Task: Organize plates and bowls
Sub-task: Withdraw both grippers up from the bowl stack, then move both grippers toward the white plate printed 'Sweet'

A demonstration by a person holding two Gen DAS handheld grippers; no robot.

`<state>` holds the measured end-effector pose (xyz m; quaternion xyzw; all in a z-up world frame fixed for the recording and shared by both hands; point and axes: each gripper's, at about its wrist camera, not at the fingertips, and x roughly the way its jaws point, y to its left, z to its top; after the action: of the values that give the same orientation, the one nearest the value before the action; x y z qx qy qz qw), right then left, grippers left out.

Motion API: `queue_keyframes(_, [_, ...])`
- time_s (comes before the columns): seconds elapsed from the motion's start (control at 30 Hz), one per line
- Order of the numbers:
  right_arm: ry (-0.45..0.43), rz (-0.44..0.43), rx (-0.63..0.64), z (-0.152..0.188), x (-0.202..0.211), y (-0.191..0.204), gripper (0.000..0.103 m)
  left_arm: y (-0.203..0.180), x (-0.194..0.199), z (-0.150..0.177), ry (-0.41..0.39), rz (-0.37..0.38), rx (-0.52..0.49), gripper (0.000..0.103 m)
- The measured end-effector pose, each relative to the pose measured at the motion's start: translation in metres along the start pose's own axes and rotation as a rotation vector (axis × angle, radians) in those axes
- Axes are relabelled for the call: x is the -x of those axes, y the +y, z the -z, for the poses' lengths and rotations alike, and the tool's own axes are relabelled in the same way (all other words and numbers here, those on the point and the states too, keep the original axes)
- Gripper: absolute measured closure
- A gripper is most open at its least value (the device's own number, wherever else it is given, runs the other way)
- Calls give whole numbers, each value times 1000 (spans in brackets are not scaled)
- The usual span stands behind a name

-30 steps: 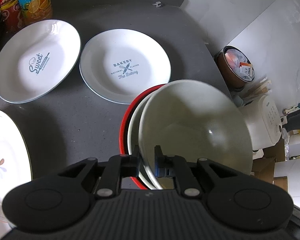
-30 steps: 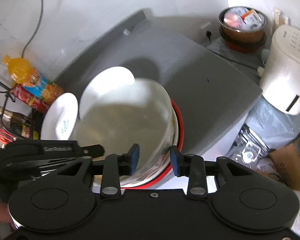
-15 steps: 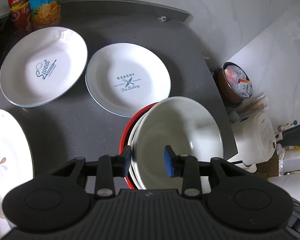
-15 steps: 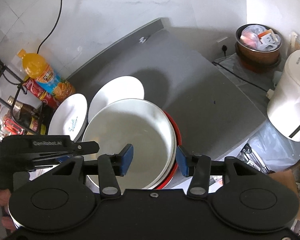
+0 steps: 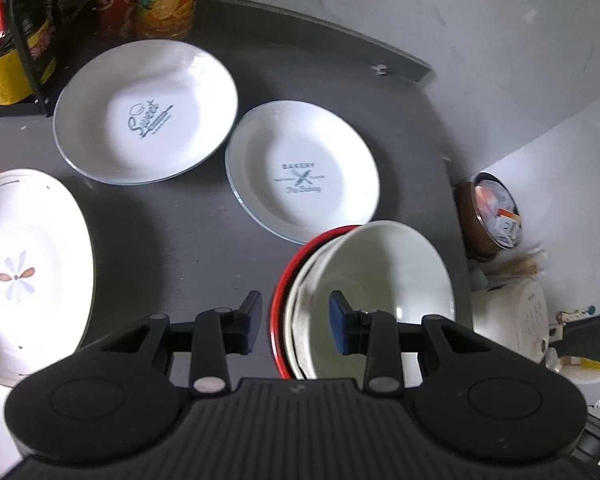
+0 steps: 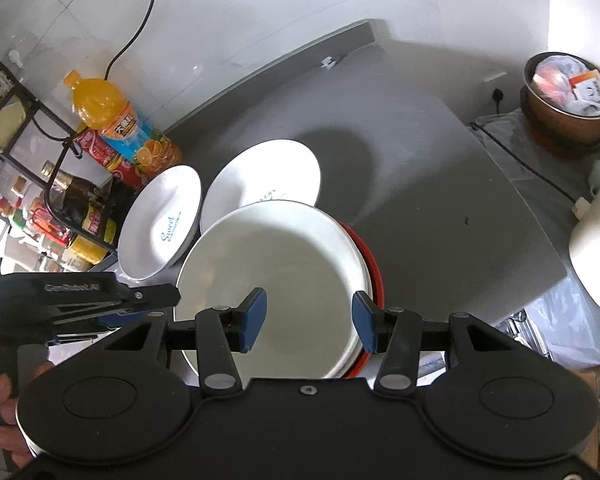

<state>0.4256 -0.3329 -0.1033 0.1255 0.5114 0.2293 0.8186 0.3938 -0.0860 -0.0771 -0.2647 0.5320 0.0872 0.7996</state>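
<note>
Left tool (image 5: 296, 322): fingers apart, empty, over bowl stack (image 5: 376, 280) rim. Right tool (image 6: 306, 320): likewise spread, empty, above stack. Surface (image 5: 188, 240): three plates.

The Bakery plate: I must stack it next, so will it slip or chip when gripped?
The Bakery plate looks glazed and glossy, so probably slippery between pads. It seems ceramic: likely rigid, chippable. It lies flat on the counter, so its rim may be hard to catch.

At the far left of my grey counter (image 6: 440, 200) stands an orange juice bottle (image 6: 112, 116) beside a red can (image 5: 114, 0). To the right, off the counter, I see a brown bin (image 6: 568, 100) and a white appliance (image 5: 512, 320).
</note>
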Motion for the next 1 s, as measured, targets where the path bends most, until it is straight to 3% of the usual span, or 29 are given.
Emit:
queue_keyframes(0.23, [9,-14,19,-10,-4,-3,56,6,-10,1,10,-36,63,69])
queue_keyframes(0.63, [32,-42,69,-13,-11,24,55,9,-10,2,26,-49,60,69])
queue_keyframes(0.8, [32,-73,86,-11,-15,48,44,21,9,0,14,-30,49,67])
queue_keyframes(1.0, [50,-101,114,-5,-24,83,36,45,25,3,22,-59,21,53])
